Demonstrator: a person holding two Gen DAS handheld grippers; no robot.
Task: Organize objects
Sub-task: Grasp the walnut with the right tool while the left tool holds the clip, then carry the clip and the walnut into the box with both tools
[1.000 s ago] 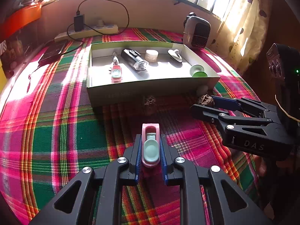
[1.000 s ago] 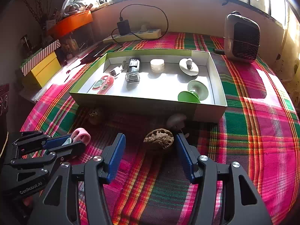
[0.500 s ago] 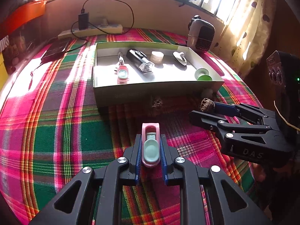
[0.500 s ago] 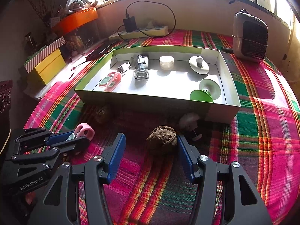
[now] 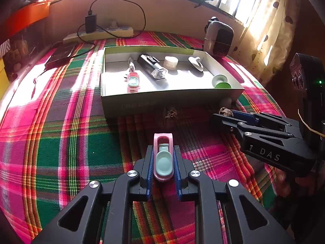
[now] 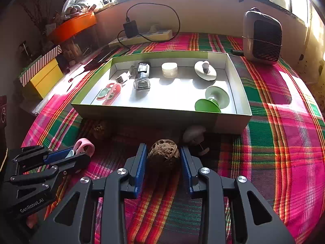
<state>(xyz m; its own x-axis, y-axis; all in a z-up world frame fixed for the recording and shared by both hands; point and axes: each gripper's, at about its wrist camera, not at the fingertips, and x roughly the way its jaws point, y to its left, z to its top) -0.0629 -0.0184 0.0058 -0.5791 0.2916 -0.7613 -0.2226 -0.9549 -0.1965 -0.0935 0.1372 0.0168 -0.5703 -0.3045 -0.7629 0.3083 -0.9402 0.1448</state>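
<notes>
Right wrist view: right gripper (image 6: 163, 162) jaws closing around the walnut (image 6: 163, 154) on the cloth just before the box (image 6: 162, 118); round, bumpy shell may squirt out; left gripper (image 5: 163, 169) clamped on pink clip (image 5: 163, 158), could slip if tilted.

Half hidden in the box's (image 6: 160, 120) shadow: a second walnut (image 6: 100, 129) and a pale suction hook (image 6: 194, 137); lettering on the box front too blurred to read.
</notes>
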